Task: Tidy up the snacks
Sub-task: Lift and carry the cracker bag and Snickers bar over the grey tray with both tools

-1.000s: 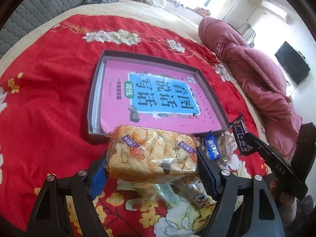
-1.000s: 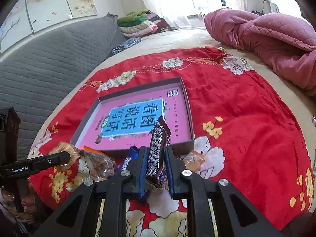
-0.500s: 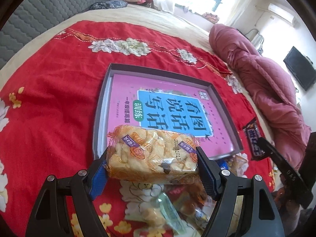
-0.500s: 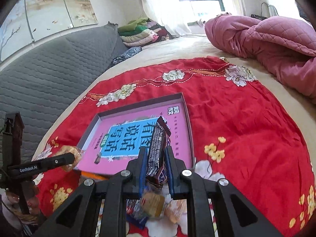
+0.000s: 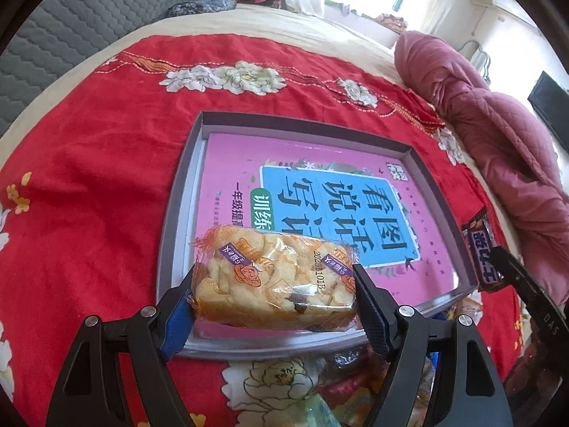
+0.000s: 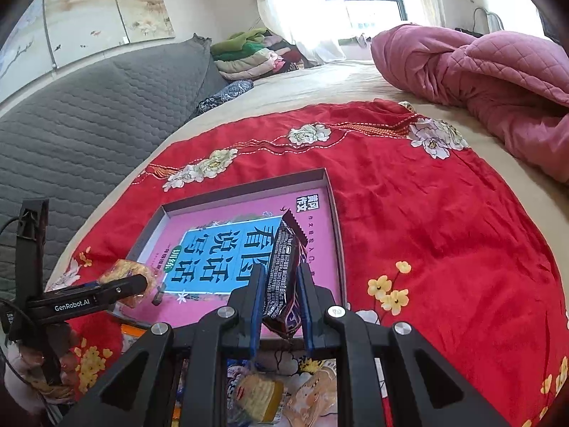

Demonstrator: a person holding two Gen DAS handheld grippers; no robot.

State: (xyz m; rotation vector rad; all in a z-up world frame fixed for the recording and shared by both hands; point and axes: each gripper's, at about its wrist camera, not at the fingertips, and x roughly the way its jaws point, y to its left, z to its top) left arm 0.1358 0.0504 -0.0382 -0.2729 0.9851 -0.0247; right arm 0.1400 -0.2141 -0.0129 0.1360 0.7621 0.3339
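**Two snacks held over the tray**

Two claws each carry a snack above a shallow grey tray (image 5: 432,178) that lies on a red flowered cloth (image 5: 89,185) spread over a bed. A pink book (image 5: 320,192) with a blue title panel fills the tray floor.

The left claw (image 5: 274,295) stands wide, and its pads press on both ends of a clear bag of golden puffed snacks (image 5: 274,281). The bag hangs crosswise over the near left part of the tray, above the book's lower edge.

The right claw (image 6: 281,306) is nearly closed, pinching a dark chocolate bar (image 6: 284,277) by its lower end. The bar stands up and tilts away over the near right part of the tray, its crimped top end free.

More wrapped snacks (image 6: 259,395) lie in a loose heap on the cloth just in front of the tray's near wall. A hand (image 6: 32,370) grips the left claw's handle at the lower left of the right view. A pink quilt (image 6: 498,82) is bunched at the far side of the bed.
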